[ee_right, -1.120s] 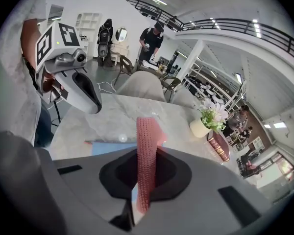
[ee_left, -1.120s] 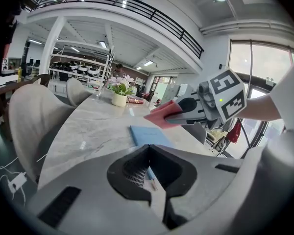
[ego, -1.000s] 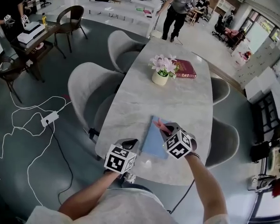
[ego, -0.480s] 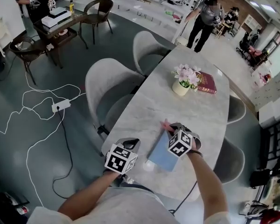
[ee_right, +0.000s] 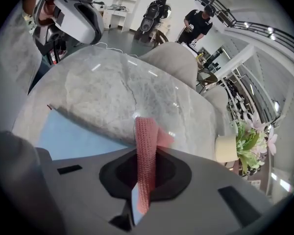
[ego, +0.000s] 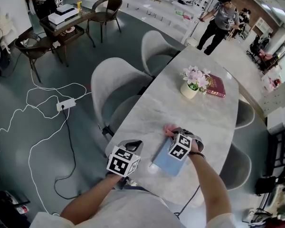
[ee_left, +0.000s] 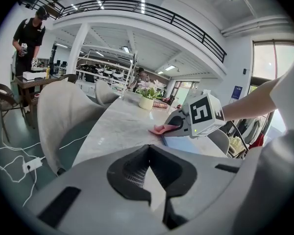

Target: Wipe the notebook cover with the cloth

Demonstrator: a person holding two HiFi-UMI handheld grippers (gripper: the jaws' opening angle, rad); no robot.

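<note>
1. Two grippers work at the near end of the marble tabletop.
2. The right gripper has its fingers closed on a pink cloth, which stands up between them in a narrow folded strip.
3. The cloth's free end lies at the far edge of the light blue notebook, over the marble just beyond it.
4. The notebook lies flat near the tabletop's near edge, partly under the right gripper.
5. The left gripper sits at the tabletop's near edge, left of the notebook and apart from it, its fingers together with nothing between them.
6. A flowerpot and a red book rest side by side towards the far end.
</note>
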